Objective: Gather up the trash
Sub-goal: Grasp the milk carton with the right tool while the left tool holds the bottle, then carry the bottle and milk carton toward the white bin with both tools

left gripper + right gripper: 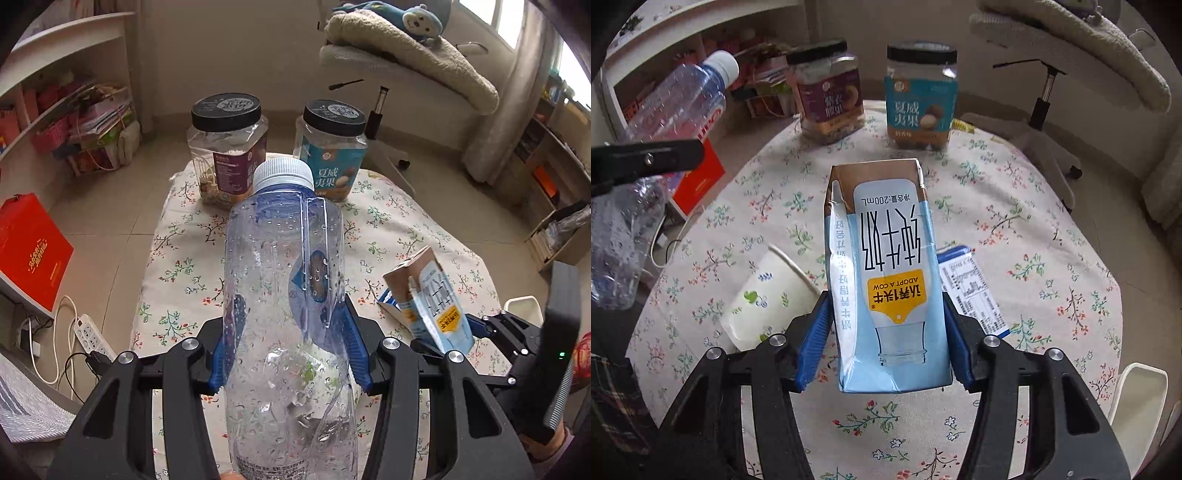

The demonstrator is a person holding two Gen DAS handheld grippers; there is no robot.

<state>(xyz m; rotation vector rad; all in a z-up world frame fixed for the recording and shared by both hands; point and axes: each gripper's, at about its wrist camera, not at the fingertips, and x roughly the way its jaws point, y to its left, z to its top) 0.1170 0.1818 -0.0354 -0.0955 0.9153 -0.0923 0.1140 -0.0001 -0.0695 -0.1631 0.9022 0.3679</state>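
My left gripper (pixel 288 343) is shut on an empty clear plastic bottle (pixel 284 280) with a white cap, held above the floral table. The bottle also shows at the left of the right wrist view (pixel 668 110). My right gripper (pixel 884 339) is shut on a light-blue 200 mL milk carton (pixel 886 273), held upside down above the table; the carton also shows in the left wrist view (pixel 432 299). A white paper cup (pixel 768 295) lies on its side on the cloth, left of the carton. A flattened blue-and-white carton (pixel 971 288) lies on the cloth to the right.
Two black-lidded snack jars stand at the table's far edge, one purple-labelled (pixel 829 99), one blue-labelled (pixel 919 103). A white bin rim (pixel 1141 402) sits beyond the table's right edge. A red box (pixel 33 254), a power strip (pixel 88 336), shelves and an office chair (pixel 399 62) surround the table.
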